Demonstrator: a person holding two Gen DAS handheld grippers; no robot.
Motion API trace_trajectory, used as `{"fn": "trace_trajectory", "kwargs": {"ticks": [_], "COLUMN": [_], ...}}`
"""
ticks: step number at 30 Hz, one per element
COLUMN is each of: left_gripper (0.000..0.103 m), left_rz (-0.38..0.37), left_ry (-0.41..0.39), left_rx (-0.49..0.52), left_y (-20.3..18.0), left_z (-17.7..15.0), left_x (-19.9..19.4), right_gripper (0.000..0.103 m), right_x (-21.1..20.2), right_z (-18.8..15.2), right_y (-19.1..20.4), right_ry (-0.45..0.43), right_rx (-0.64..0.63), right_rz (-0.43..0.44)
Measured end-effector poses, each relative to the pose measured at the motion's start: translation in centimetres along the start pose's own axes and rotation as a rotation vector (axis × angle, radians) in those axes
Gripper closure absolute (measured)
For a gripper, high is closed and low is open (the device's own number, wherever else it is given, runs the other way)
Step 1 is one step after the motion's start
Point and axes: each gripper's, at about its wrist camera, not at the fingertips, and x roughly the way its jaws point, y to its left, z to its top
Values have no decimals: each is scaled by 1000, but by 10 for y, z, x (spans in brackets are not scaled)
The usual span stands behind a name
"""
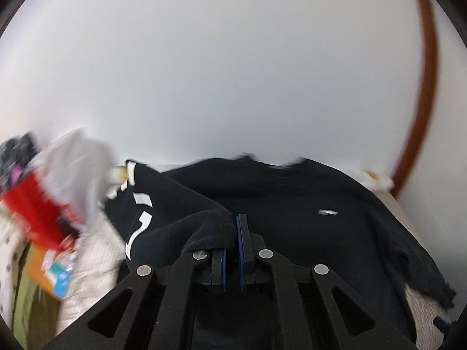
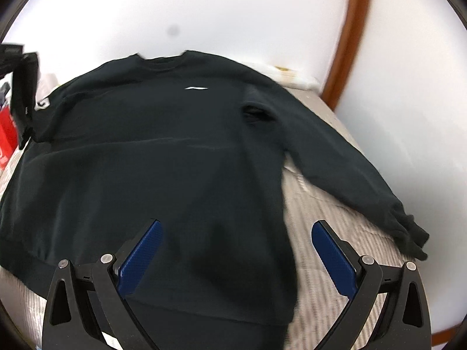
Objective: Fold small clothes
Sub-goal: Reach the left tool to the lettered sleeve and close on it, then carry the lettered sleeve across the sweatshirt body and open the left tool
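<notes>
A black sweatshirt (image 2: 163, 151) with a small white chest logo lies face up on a beige striped bed cover (image 2: 329, 204). Its right sleeve (image 2: 335, 157) stretches out to the lower right. My right gripper (image 2: 236, 230) is open and empty, hovering above the sweatshirt's lower hem. In the left wrist view my left gripper (image 1: 233, 230) is shut on a fold of the sweatshirt's left sleeve (image 1: 204, 227), which has white lettering (image 1: 140, 215), and lifts it over the body (image 1: 292, 204). The left gripper (image 2: 23, 87) also shows at the left edge of the right wrist view.
A blurred pile of clothes and a red package (image 1: 38, 213) lie to the left of the sweatshirt. A white wall (image 1: 233, 73) stands behind the bed, with a brown wooden trim (image 2: 347, 38) on the right. A white item (image 2: 286, 73) lies by the far right corner.
</notes>
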Motion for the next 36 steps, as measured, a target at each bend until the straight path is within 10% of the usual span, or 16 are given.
{"fn": "trace_trajectory", "kwargs": {"ticks": [13, 19, 23, 36], "left_gripper": [92, 37, 29, 25], "left_rz": [-149, -299, -320, 39], "left_ry": [268, 281, 198, 266], "left_rx": [119, 82, 36, -161], "left_y": [-100, -79, -35, 154], "left_z": [-46, -50, -43, -96], "left_x": [85, 51, 13, 13], "right_gripper": [2, 2, 2, 4], "right_x": [14, 11, 2, 28], "right_z": [-15, 5, 26, 89], "right_y": [-33, 1, 34, 207], "right_ry": [50, 19, -24, -81], "right_rx": [32, -23, -58, -307], "right_rz": [-49, -9, 52, 298]}}
